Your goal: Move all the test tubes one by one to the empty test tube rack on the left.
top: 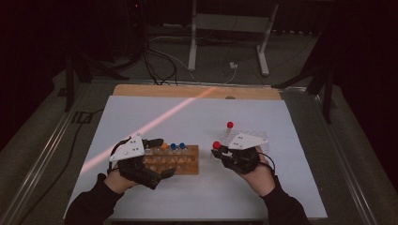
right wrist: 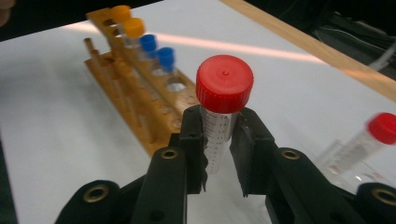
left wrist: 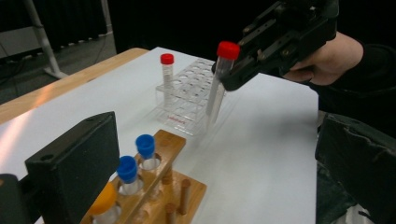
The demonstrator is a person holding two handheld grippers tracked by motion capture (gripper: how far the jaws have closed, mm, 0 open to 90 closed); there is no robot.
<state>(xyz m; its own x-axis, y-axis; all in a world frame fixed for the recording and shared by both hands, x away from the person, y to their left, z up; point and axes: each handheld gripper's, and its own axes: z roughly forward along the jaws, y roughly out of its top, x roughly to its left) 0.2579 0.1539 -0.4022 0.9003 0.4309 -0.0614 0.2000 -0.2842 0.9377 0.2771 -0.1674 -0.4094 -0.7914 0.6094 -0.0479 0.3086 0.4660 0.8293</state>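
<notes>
**Item:** clear plastic conical-bottomed tube with a red screw cap (right wrist: 223, 100). Held upright off the table, right of the wooden rack and just near-left of the clear rack in the high view.

**Holder:** right gripper (right wrist: 218, 140), its two black jaws drawn in narrow and pinching the tube body just under the cap. Also seen from the left gripper view (left wrist: 223, 77), with the tube's tapered tip hanging free above the white table surface (top: 197, 117).

**Other claw:** left gripper (left wrist: 215, 186), jaws standing wide with nothing between them, beside the left end of the light-brown wooden tube rack (top: 176, 161).

**Nearby stock:**
- two blue-capped tubes (left wrist: 137, 156) and orange-capped tubes (right wrist: 127, 21) seated in the wooden rack
- transparent plastic tube rack (left wrist: 189, 100), right and farther off
- second red-capped tube (left wrist: 166, 77) standing upright in that clear rack

**Handling, as judged:** light, stiff, thin-walled; unlikely to shatter but the smooth wall is slippery, so it may slide or swing in a loose pinch. Too hard a squeeze could bow the wall.

**Best hold:** high on the body directly below the cap, as now. The cap's lip acts as a stop against slipping down, and the lower length stays free for lowering into a rack hole. Keep it vertical; a tilt would catch the tip on a hole's rim.
</notes>
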